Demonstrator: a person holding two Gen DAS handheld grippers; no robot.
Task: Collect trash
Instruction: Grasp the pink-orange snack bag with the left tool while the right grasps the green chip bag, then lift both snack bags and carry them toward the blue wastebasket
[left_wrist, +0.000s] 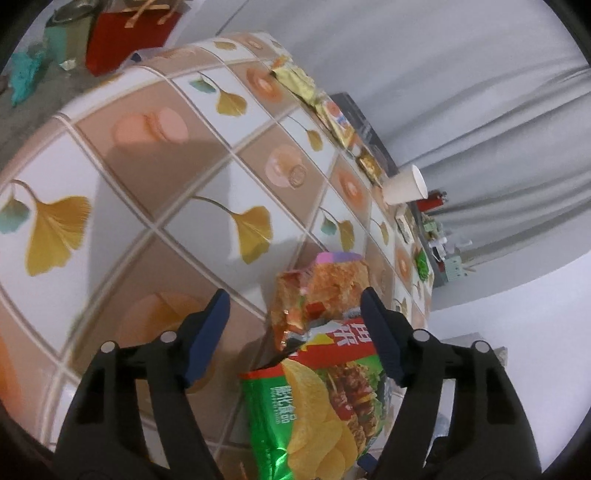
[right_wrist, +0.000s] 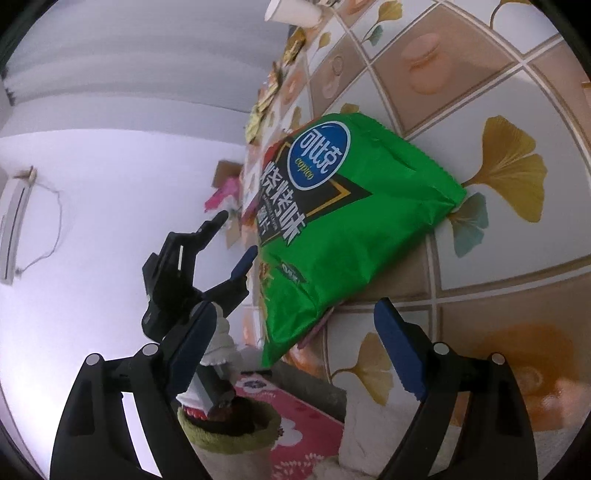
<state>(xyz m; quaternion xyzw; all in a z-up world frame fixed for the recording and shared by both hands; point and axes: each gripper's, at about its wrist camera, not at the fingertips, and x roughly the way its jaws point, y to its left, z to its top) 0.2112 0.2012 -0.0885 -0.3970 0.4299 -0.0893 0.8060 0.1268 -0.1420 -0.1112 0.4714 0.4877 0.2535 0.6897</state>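
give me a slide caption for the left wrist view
Open left gripper closing in on a green chip bag at the patterned table's edge.

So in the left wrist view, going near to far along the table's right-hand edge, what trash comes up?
Green chip bag → crumpled orange snack wrapper → white paper cup → gold wrappers at the far end.

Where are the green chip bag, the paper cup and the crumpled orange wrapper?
green chip bag (right_wrist: 354, 221), right wrist view, middle of its front.
paper cup (left_wrist: 404, 188), left wrist view, its side wall.
crumpled orange wrapper (left_wrist: 325, 291), left wrist view, its crinkled middle.
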